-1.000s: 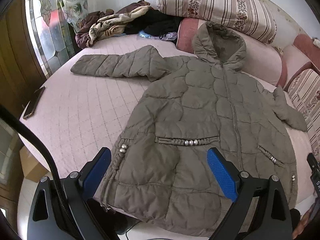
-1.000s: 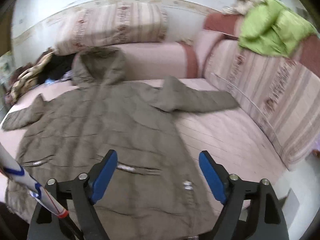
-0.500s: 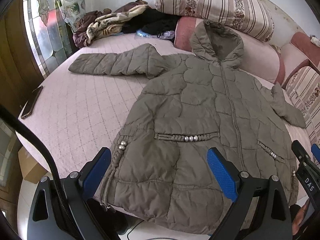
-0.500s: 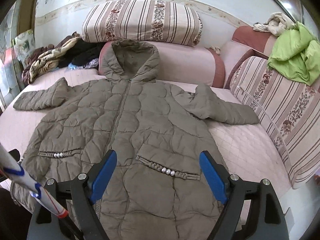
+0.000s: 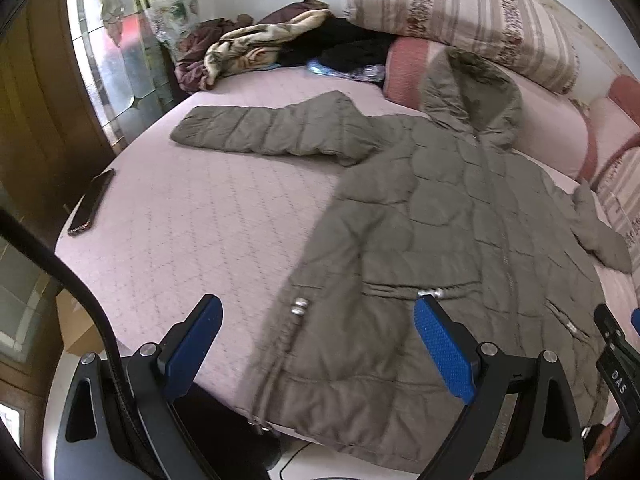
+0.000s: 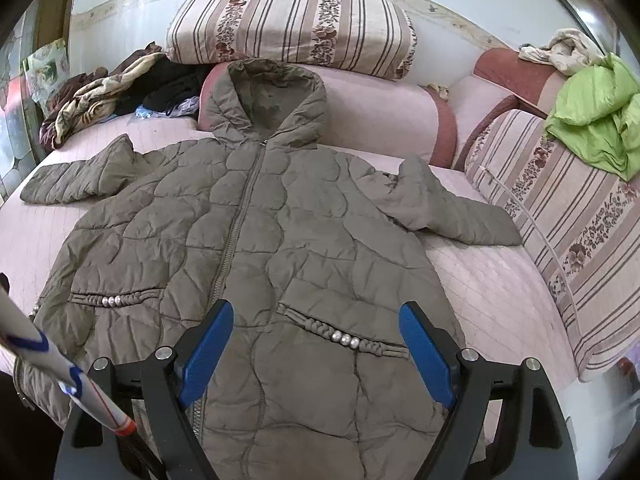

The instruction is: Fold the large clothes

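An olive quilted hooded coat [image 6: 256,236] lies flat, front up and zipped, on the pink bed [image 5: 192,232], both sleeves spread out and the hood against the cushions. It also shows in the left wrist view [image 5: 440,216]. My left gripper [image 5: 320,340] is open and empty above the coat's lower left hem near the bed edge. My right gripper [image 6: 316,340] is open and empty above the coat's lower front by the right pocket trim [image 6: 344,338].
A phone [image 5: 91,202] lies at the bed's left edge. A heap of clothes [image 5: 256,48] sits at the back left. Striped cushions [image 6: 288,24] line the back and right, with a green garment [image 6: 596,116] on top.
My left gripper has swung left, so more bare bed shows and the coat sits further right. My right view has steadied over the coat's lower front. Both grippers stay open.
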Motion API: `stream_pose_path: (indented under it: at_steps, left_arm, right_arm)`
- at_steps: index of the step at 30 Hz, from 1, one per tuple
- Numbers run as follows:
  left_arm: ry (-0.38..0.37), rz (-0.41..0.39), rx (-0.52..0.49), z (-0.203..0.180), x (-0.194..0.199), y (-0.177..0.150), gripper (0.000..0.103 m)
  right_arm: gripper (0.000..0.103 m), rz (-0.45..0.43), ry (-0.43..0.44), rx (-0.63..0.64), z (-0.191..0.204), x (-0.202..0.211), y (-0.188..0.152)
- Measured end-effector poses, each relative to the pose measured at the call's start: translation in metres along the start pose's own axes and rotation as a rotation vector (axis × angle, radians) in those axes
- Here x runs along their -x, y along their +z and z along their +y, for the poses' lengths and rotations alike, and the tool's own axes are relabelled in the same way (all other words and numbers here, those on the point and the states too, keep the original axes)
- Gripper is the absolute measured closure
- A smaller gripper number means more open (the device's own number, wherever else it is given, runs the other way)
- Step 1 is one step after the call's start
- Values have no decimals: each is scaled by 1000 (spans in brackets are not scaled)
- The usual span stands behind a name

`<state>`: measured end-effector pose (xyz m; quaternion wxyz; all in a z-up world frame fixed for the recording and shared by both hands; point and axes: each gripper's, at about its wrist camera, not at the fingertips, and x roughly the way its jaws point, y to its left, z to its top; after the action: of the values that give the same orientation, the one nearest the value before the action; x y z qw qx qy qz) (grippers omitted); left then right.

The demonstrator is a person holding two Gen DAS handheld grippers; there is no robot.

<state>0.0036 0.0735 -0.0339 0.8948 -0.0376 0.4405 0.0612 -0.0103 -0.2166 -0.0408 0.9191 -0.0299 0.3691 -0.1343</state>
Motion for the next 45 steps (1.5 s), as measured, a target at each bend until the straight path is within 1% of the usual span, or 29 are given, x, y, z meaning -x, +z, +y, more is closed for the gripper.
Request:
stream_pose_path:
  at_steps: [4, 7, 14, 19, 22, 25, 27, 30, 31, 32, 33, 34, 36, 38, 39, 40, 41, 43, 44, 45]
  left_arm:
    - [33, -2, 29, 19, -4, 10, 7]
    - [72, -10, 49, 34, -9, 19, 7]
    - [158, -32, 37, 65, -22, 45, 7]
    - [171, 3, 30, 88, -45, 72, 7]
    - [182, 8, 61, 109, -64, 93, 7]
    - [180, 14, 116, 135, -87, 116, 7]
    - [166, 25, 149, 149, -103, 131, 7]
    - [106, 51, 226, 177, -136, 156, 7]
    - [66, 62, 271, 190, -152, 165, 8]
    - [46, 74, 299, 198, -162, 170, 13]
    - [6, 108, 354, 211, -181, 177, 18]
    - [-27, 130, 393, 219, -195, 181, 20]
    - [-98, 182, 487, 236, -229, 187, 30]
    - [-155, 225, 565, 247, -259, 187, 38]
    - [-187, 238, 600, 251, -273, 188, 39]
    - [-209, 243, 628, 254, -282, 188, 39]
    - [-223, 222, 660, 258, -288, 190, 40]
    - [-253, 183, 694, 262, -292, 196, 40]
    - [-294, 173, 711, 264, -298, 201, 40]
    - [-318, 171, 724, 264, -302, 203, 40]
  right_arm:
    - [14, 11, 9, 12, 9, -3, 6]
    - [14, 17, 14, 25, 18, -6, 10]
    - [14, 46, 43, 51, 45, -18, 23]
    - [14, 60, 70, 80, 66, -26, 28]
    - [14, 67, 93, 98, 79, -32, 28]
    - [14, 77, 113, 114, 89, -40, 26]
    - [14, 96, 128, 119, 93, -46, 24]
    - [14, 134, 162, 107, 95, -58, 23]
    - [14, 141, 167, 102, 95, -61, 22]
    - [14, 147, 174, 95, 95, -65, 22]
    - [14, 149, 177, 91, 94, -67, 22]
    - [14, 151, 180, 85, 94, -71, 22]
    - [14, 153, 182, 80, 93, -76, 22]
    - [14, 156, 182, 74, 93, -82, 23]
    - [14, 157, 182, 70, 92, -84, 23]
    - [14, 159, 180, 67, 91, -87, 24]
    - [14, 160, 178, 63, 90, -90, 25]
    - [14, 159, 180, 46, 88, -96, 28]
    - [14, 158, 180, 38, 87, -99, 28]
    - [14, 159, 178, 32, 85, -101, 29]
